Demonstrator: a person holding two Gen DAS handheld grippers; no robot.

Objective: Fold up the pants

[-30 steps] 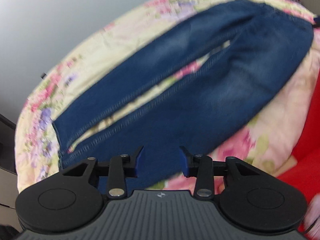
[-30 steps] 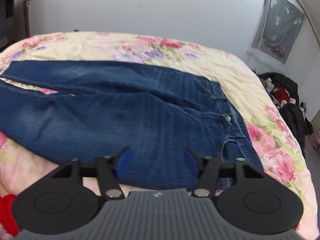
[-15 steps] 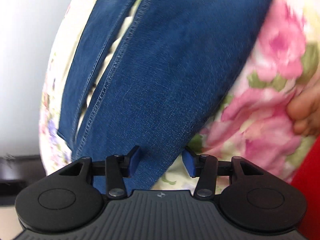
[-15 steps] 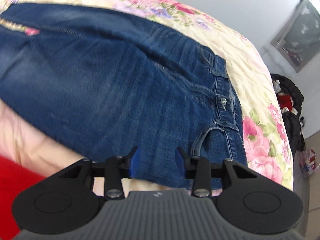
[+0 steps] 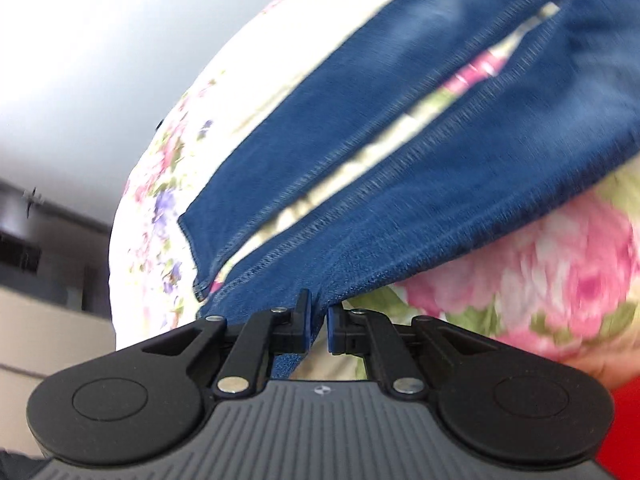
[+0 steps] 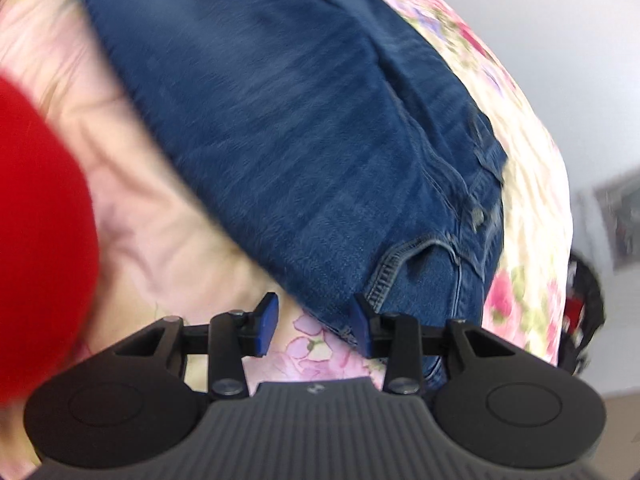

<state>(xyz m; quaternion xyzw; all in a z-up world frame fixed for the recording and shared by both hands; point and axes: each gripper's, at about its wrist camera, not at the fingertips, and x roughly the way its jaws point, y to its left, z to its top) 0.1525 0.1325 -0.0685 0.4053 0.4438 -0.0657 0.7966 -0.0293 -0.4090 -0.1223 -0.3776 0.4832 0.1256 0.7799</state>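
Note:
Blue jeans (image 5: 420, 184) lie flat on a floral bedspread (image 5: 540, 272), legs side by side with a narrow gap. My left gripper (image 5: 319, 326) is shut on the near leg's outer edge close to the hem; denim runs between its fingers. In the right wrist view the jeans' hip and waistband (image 6: 340, 160) fill the middle. My right gripper (image 6: 314, 326) is open at the near edge of the hip, by the front pocket seam (image 6: 384, 276), its right fingertip over the denim, its left over the bedspread (image 6: 168, 216).
The person's red sleeve (image 6: 36, 240) fills the left of the right wrist view. Dark clothes (image 6: 580, 312) lie beyond the bed's right edge. Grey wall and dark furniture (image 5: 40, 240) stand past the bed's left end.
My left gripper has dropped to the near leg's edge and shut on it. My right gripper has moved down to the hip edge near the pocket and stays open.

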